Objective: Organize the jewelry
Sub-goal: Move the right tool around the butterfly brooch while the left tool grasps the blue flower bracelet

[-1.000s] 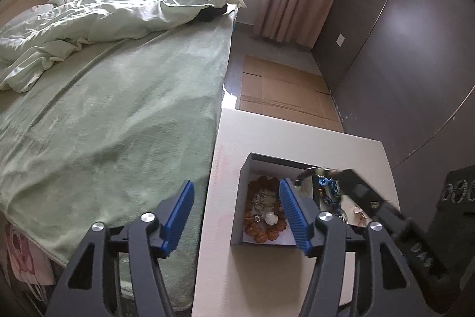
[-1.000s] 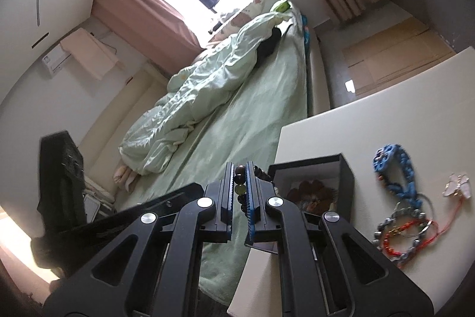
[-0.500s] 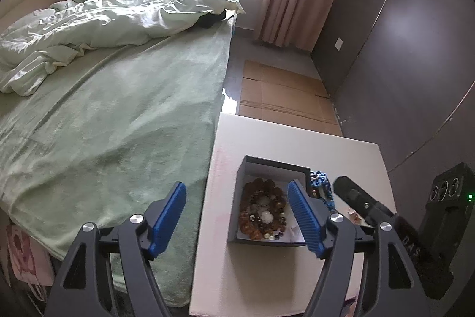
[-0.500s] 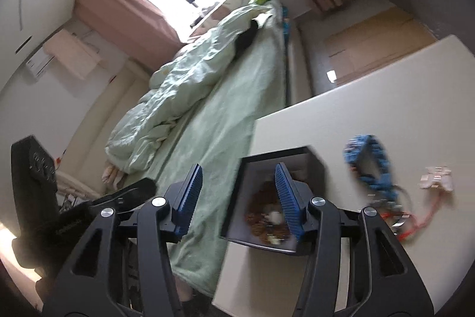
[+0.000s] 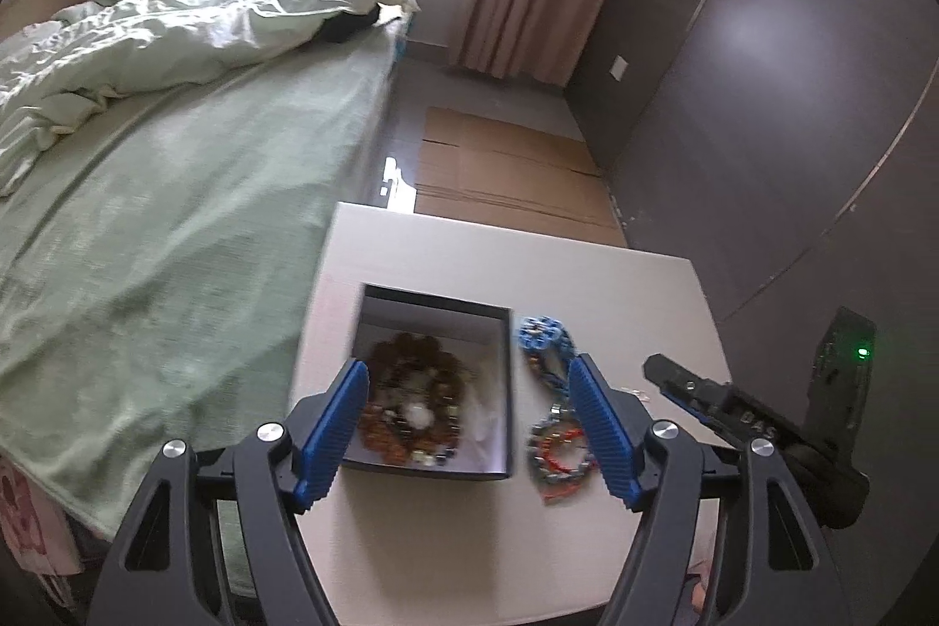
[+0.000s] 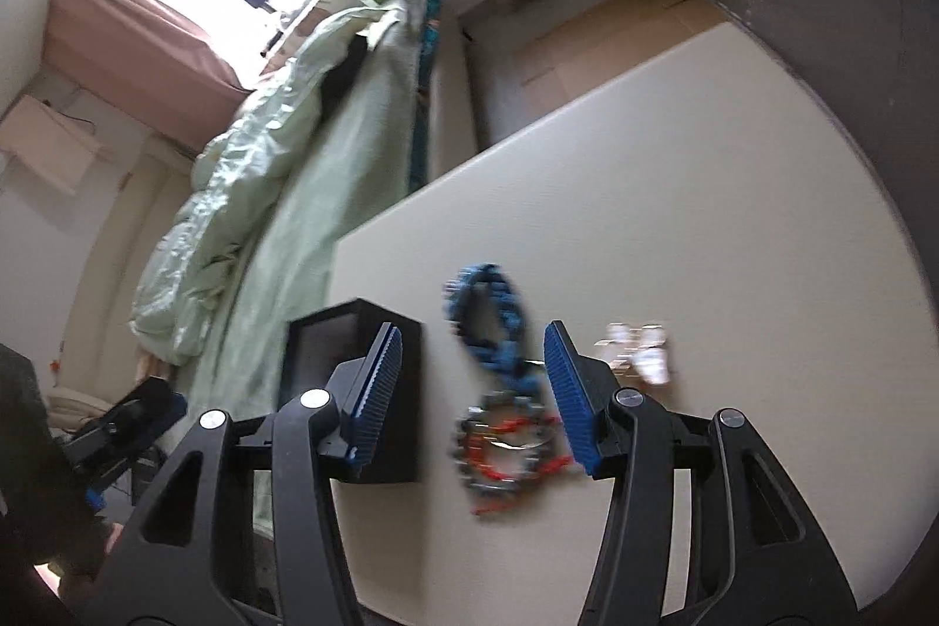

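A black jewelry box (image 5: 434,368) with a white lining sits on the white table (image 5: 469,538) and holds brown bead bracelets (image 5: 411,409). Right of the box lie a blue bracelet (image 5: 546,338) and a red and silver bracelet (image 5: 560,456). My left gripper (image 5: 469,426) is open and empty above the box's front. My right gripper (image 6: 469,391) is open and empty above the blue bracelet (image 6: 490,327) and the red and silver bracelet (image 6: 505,444). The box (image 6: 352,368) is at its left. A small pale trinket (image 6: 639,350) lies to the right.
A bed with a green cover (image 5: 176,215) runs along the table's left edge. Flat cardboard (image 5: 505,174) lies on the floor beyond the table. A dark wardrobe wall (image 5: 763,98) stands at the right. The right gripper's body (image 5: 733,420) shows at the left wrist view's right.
My right gripper opened, dropped a dark bead bracelet into the box, and moved right over the loose bracelets. My left gripper shifted right, over the box.
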